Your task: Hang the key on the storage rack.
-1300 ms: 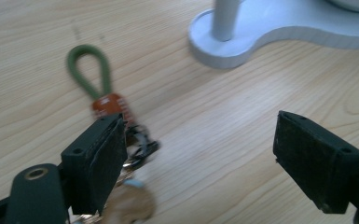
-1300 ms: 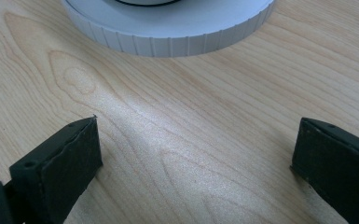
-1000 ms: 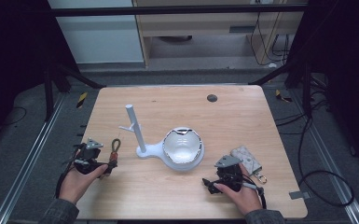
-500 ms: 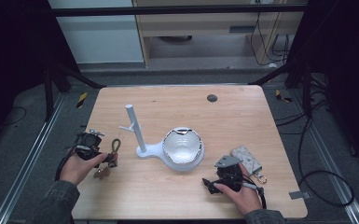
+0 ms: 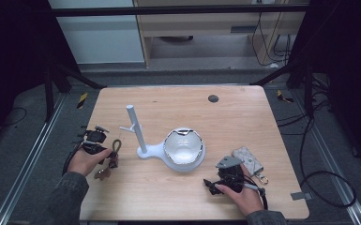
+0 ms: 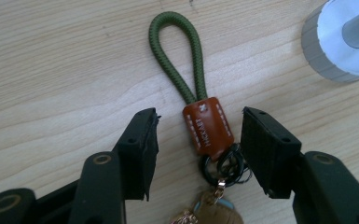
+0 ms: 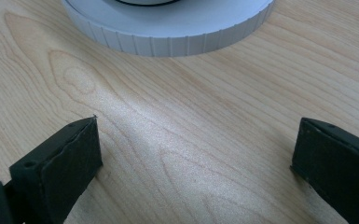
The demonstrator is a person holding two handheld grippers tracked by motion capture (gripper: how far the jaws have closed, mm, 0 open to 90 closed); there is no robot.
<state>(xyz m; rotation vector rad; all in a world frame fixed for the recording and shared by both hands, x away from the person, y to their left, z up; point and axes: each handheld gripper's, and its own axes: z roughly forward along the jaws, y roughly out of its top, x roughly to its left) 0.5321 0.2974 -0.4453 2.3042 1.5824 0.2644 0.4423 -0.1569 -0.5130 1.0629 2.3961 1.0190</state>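
Keychain (image 5: 114,152) near the table's left edge in the high view, just left of the white peg stand (image 5: 138,136); left gripper (image 5: 104,149) right at it, right gripper (image 5: 209,184) resting apart near the front edge, beside a patterned pouch (image 5: 248,159).

Left gripper view: jaws open, holding nothing, straddling the brown leather tab (image 6: 208,128), green cord loop (image 6: 177,53) pointing away. Best closed squarely on the tab, clear of the rings.

Right gripper view: jaws wide open, empty, over bare wood before the stand's dish (image 7: 177,35).

Colours on your table — quick rundown

Your keychain (image 6: 208,125) has an olive-green cord loop, a tan-brown leather tab with pale stitching and black rings; the stand (image 5: 143,140) is white, the pouch (image 5: 248,159) grey-patterned — table (image 5: 244,112) pale woodgrain.
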